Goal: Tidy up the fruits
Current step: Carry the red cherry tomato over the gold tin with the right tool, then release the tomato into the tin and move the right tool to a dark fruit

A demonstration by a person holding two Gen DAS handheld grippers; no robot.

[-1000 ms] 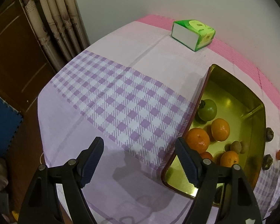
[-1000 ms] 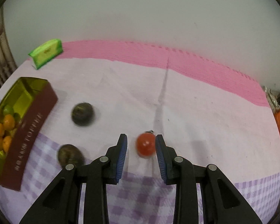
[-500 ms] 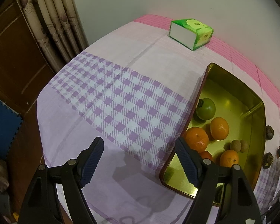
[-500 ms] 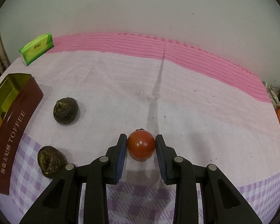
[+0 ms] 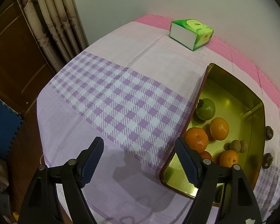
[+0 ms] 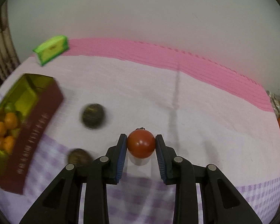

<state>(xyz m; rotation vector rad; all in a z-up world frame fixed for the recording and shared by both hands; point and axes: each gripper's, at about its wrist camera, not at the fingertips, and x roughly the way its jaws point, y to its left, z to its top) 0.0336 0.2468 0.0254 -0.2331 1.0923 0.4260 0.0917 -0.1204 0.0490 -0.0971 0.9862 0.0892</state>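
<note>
1. Right gripper [image 6: 141,145]: both pads touch the sides of the red tomato [image 6: 141,144], pinched across its widest part so it can't roll out. It looks lifted just clear of the tablecloth [image 6: 196,115], shadow beneath.
2. Left gripper [image 5: 139,160]: fingers spread wide, holding nothing, parked over the cloth's near edge beside the tin [image 5: 255,112], out of the drop path.
3. Tin is near the cloth's left edge, already holding oranges and a green fruit, so that's my likely drop spot.
4. Two dark fruits [image 6: 93,116] lie loose on the cloth between tin and tomato.
</note>
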